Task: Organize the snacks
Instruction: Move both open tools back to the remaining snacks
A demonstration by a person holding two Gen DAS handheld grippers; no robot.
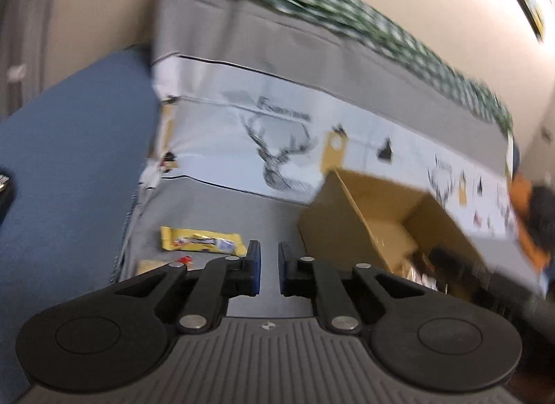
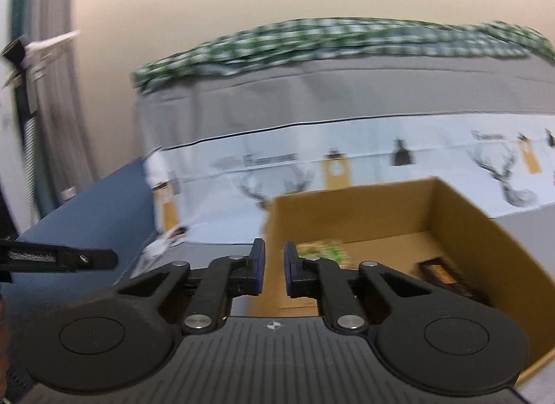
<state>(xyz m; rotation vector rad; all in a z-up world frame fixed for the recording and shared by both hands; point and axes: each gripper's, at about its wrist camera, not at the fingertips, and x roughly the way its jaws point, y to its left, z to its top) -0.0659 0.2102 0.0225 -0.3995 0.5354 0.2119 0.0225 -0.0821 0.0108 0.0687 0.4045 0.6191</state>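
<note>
A yellow snack packet (image 1: 203, 240) lies on the grey bed cover, just left of and beyond my left gripper (image 1: 269, 265). A second yellowish packet with a red spot (image 1: 152, 265) lies nearer, partly hidden by the left finger. The left gripper is empty, its jaws a narrow gap apart. An open cardboard box (image 1: 350, 230) stands to its right with dark snacks inside. In the right wrist view the box (image 2: 485, 241) holds a green packet (image 2: 321, 251) and a dark bar (image 2: 440, 274). My right gripper (image 2: 274, 270) hovers at the box's left wall, empty, jaws slightly apart.
The bed has a grey and white deer-print cover (image 1: 277, 161) and a green checked blanket (image 2: 312, 43) along the far side against a beige wall. Blue floor (image 1: 69, 161) lies to the left. A dark and orange object (image 1: 534, 220) sits at the right.
</note>
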